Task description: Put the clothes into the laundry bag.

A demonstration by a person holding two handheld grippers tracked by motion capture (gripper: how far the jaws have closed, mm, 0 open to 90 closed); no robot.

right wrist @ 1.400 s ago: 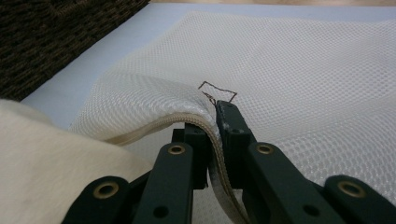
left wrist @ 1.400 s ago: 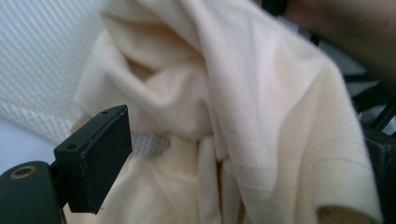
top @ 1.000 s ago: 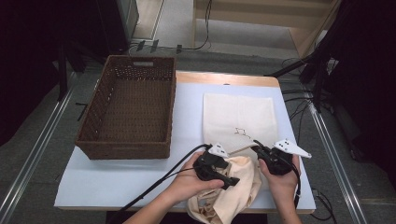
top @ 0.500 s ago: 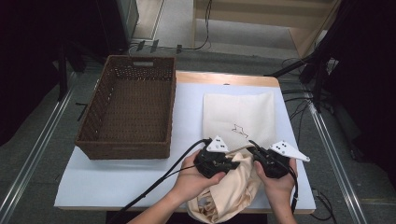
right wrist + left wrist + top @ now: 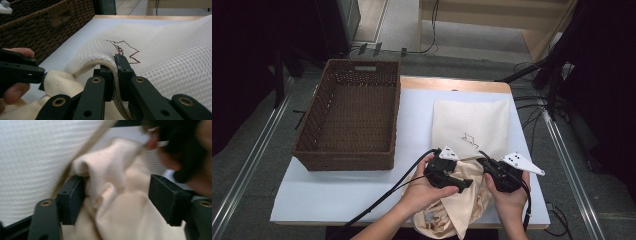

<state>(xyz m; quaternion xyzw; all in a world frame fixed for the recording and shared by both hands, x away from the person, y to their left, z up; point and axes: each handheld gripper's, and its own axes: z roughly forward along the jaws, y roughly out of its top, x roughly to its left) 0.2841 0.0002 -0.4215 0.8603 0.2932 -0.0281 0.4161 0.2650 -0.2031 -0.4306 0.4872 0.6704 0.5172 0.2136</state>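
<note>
One mesh bag [image 5: 470, 127], one cream garment [image 5: 457, 210]

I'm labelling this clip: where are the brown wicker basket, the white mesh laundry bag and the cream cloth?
brown wicker basket [image 5: 350, 117], high view, woven floor.
white mesh laundry bag [image 5: 469, 120], high view, flat upper panel.
cream cloth [image 5: 125, 215], left gripper view, bunched folds.

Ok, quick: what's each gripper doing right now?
Left gripper: open, jaws just opened, cream cloth loose between them.
Right gripper: shut on the mesh bag, at its zipped edge.

Cream cloth [image 5: 464, 200] bunched at white mesh bag's [image 5: 472, 125] mouth — table's near edge
</note>
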